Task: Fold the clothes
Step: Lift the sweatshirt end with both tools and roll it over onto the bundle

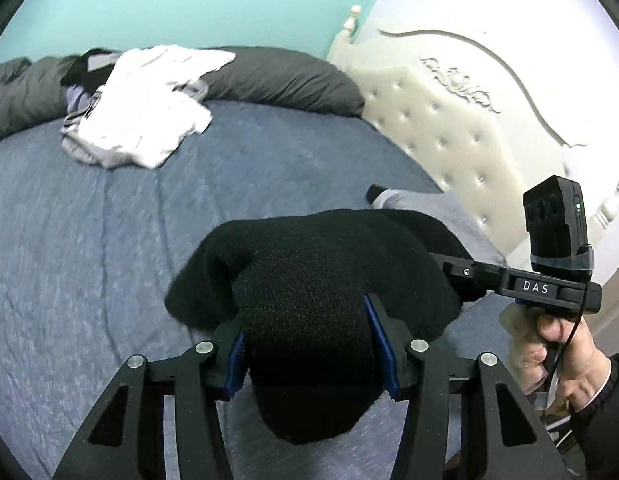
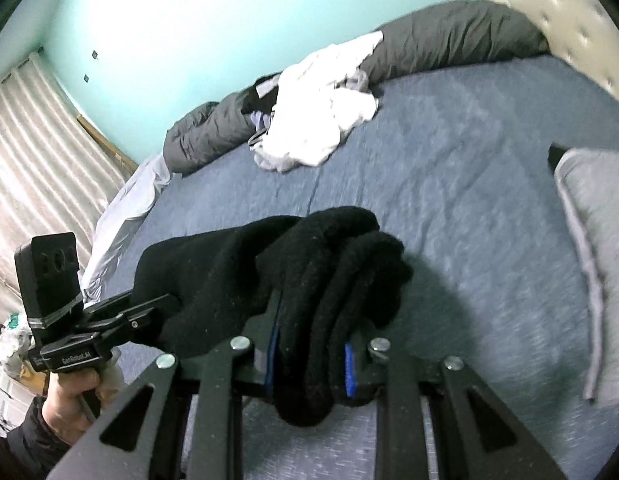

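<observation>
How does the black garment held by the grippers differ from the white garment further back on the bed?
The black garment is held off the blue bedspread, pinched by both the left gripper and the right gripper; the white garment lies untouched on the bed. The black one is a thick, fuzzy knit bunched in folds; the white one looks thinner and sprawls crumpled, partly over a grey duvet. Neither is neatly folded yet.

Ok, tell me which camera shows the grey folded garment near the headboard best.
The right wrist view: the grey folded garment lies broad and unobstructed on the blue bedspread. In the left wrist view only a sliver shows, mostly hidden behind the black garment held by both grippers.
</observation>
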### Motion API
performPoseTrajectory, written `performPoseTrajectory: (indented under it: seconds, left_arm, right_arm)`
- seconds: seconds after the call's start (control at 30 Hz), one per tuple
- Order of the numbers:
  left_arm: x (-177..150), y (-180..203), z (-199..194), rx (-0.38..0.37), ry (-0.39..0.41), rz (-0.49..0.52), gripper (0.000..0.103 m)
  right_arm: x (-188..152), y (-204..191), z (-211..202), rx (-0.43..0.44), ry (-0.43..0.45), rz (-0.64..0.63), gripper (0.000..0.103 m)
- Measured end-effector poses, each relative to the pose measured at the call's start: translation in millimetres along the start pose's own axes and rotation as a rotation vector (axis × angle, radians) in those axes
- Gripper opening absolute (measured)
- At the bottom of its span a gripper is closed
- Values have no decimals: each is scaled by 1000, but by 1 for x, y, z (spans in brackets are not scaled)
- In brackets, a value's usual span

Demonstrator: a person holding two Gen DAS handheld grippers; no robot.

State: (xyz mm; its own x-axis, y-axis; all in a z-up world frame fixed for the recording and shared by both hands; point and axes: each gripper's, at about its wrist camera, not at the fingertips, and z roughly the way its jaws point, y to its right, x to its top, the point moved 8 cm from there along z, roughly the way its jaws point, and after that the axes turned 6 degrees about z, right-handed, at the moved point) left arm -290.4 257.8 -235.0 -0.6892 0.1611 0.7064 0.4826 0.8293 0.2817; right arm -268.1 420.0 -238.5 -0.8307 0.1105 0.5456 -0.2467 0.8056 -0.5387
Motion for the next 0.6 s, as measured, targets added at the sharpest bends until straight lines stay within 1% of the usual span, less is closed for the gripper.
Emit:
performPoseTrajectory:
  seconds: [0.2, 0.37, 0.5, 0.6]
  left_arm:
    - [43, 38, -1, -24, 33, 37, 55]
    - [81, 75, 6, -51, 57, 74, 55]
    - [109, 109, 19, -79, 72, 106, 55]
    - [127, 135, 36, -98, 78, 129, 55]
  right_arm:
    - [34, 9, -44, -21, 62, -17, 23]
    - [62, 23, -83, -48, 114, -30, 23]
    - [85, 45, -114, -77, 156, -36, 23]
    - [99, 67, -136, -108, 184, -32, 23]
